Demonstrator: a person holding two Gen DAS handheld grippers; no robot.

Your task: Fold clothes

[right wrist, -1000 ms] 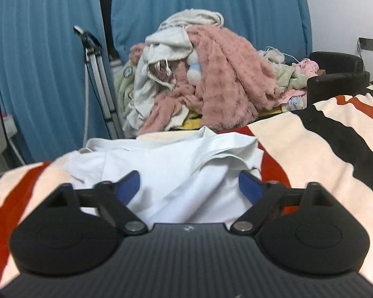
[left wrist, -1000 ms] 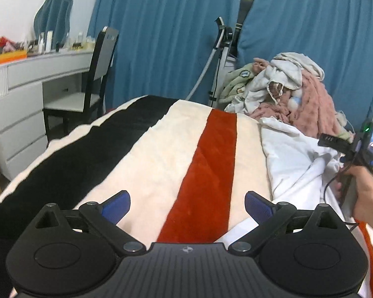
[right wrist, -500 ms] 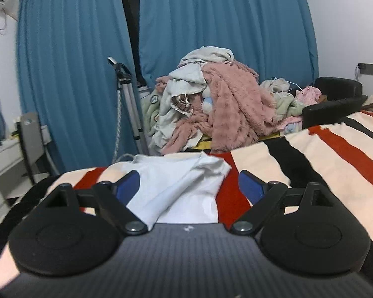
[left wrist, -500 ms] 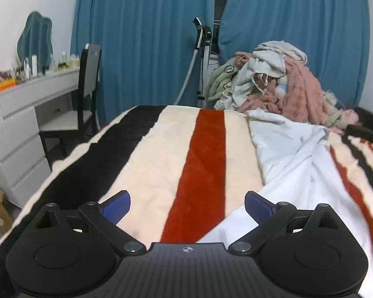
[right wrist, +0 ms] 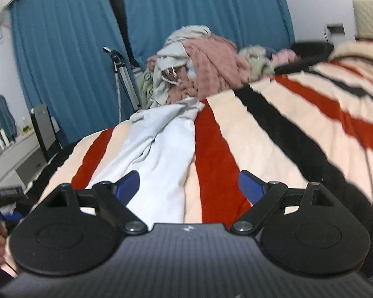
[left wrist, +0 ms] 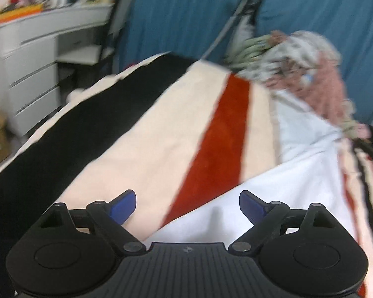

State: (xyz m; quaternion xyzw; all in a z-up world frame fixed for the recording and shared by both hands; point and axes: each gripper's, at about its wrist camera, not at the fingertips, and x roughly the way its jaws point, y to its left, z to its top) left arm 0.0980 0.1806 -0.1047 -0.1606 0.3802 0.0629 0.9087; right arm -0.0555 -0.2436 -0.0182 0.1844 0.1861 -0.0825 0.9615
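One rumpled white garment (right wrist: 161,154) lengthwise on striped blanket (right wrist: 273,134); right tool (right wrist: 189,186) wide, empty; left tool (left wrist: 187,204) closing, empty.

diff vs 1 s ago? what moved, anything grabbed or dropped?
The right gripper pulled back from the white garment, which now lies long and bunched along the striped blanket. The left gripper swung toward the garment's near edge; its jaws are closing, no cloth pinched between them. Right jaws stay open and empty. Clothes pile unchanged.
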